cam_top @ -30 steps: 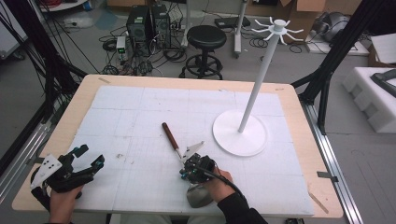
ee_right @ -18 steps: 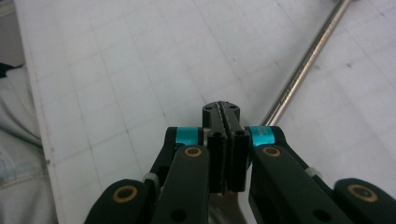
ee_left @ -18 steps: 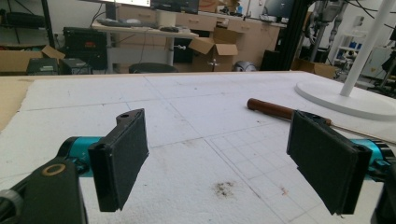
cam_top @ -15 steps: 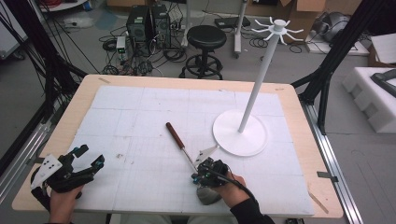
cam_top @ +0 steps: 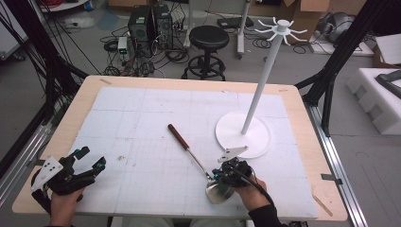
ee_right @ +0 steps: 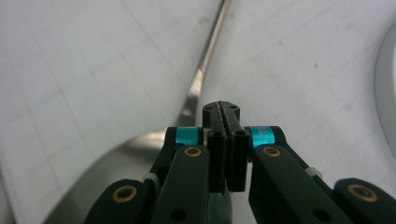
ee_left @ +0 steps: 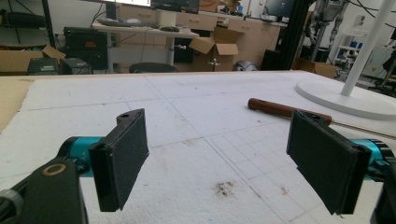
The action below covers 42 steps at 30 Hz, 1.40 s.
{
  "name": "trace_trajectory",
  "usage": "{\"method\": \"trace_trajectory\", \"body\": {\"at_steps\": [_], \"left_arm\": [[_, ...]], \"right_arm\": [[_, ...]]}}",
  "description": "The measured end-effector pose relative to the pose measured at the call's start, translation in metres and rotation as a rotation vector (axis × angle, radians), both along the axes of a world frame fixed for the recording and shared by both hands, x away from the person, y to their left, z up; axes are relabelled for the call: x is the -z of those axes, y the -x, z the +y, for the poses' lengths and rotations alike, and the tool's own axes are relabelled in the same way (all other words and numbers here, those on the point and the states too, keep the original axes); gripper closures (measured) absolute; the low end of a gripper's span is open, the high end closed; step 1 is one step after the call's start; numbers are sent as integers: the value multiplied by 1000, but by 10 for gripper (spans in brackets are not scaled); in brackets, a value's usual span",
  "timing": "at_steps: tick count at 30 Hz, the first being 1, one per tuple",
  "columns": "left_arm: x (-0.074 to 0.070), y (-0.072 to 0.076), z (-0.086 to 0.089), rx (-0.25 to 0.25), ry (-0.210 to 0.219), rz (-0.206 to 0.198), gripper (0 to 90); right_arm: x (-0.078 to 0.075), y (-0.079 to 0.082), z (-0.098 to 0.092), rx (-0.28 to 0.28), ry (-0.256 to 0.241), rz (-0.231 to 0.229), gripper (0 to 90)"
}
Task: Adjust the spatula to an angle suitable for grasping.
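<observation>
My right gripper (cam_top: 222, 174) sits low at the near edge of the worktop (cam_top: 293, 101), right at the ladle (cam_top: 198, 163); its fingers (ee_right: 219, 140) are pressed together, and from its own view I cannot tell if they pinch the thin metal neck of the ladle or just rest shut above it; the shiny bowl of the ladle (ee_right: 116, 172) lies right under and beside them, and the long stem runs away across the white mat to the brown wooden handle (cam_top: 177, 136), which points to the far left; the ladle lies flat, near the round foot of the white hanging stand (cam_top: 243, 135) but not touching it; my left gripper (cam_top: 75, 172) waits well apart at the near left corner, its fingers (ee_left: 121, 158) spread wide with nothing between them; I think I am at the step of taking hold of the ladle by its neck; next I would need a firm grip, then a slow lift so the heavy bowl does not swing, up to a hook (cam_top: 265, 30) at the top of the stand.
</observation>
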<state>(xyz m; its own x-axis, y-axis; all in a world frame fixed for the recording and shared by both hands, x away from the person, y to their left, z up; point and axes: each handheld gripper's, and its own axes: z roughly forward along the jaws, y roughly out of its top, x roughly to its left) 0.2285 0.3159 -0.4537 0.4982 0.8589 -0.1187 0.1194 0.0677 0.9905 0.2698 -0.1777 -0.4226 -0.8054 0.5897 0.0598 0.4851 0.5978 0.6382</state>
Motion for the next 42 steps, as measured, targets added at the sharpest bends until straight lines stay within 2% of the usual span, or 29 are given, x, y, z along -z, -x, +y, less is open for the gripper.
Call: {"method": "trace_trajectory", "body": {"at_steps": [3, 5, 8, 11, 15, 19, 26, 29, 30, 33, 34, 36, 38, 39, 40, 41, 42], "left_arm": [[0, 0, 0, -1, -3, 2, 209], [0, 0, 0, -1, -3, 2, 209], [0, 0, 0, 0, -2, 1, 209], [0, 0, 0, 1, -1, 0, 209], [0, 0, 0, 4, -3, -2, 209], [0, 0, 0, 3, -4, -2, 209], [0, 0, 0, 3, -5, -3, 210], [0, 0, 0, 3, -5, -2, 209], [0, 0, 0, 3, -6, -2, 209], [0, 0, 0, 3, -6, -1, 209], [0, 0, 0, 3, -5, -1, 209], [0, 0, 0, 1, -3, 0, 209], [0, 0, 0, 3, -8, -3, 211], [0, 0, 0, 3, -8, -3, 212], [0, 0, 0, 4, -12, -2, 212], [0, 0, -1, 2, -12, -1, 213], [0, 0, -1, 2, -12, -1, 213]], "right_arm": [[-6, 5, 11, -50, -41, -31, 892], [-6, 7, 24, -81, -53, -20, 893], [0, 5, 46, -118, -7, 4, 892], [7, 1, 58, -109, 75, 21, 893], [6, -2, 53, -73, 82, 29, 893], [4, -3, 44, -60, 103, 31, 895], [3, -3, 33, -35, 129, 16, 895], [3, -2, 26, -10, 129, 10, 895], [3, -2, 19, 10, 128, -7, 894], [2, 0, 12, 22, 108, -24, 892], [-1, 3, 1, 23, 54, -63, 848], [-5, 10, -15, 34, -55, -114, 818], [-7, 16, -35, 75, -161, -172, 761], [-7, 16, -35, 75, -161, -172, 761], [-8, 19, -45, 107, -199, -194, 694], [-10, 25, -64, 179, -250, -243, 584], [-10, 25, -64, 179, -250, -243, 584]]}}
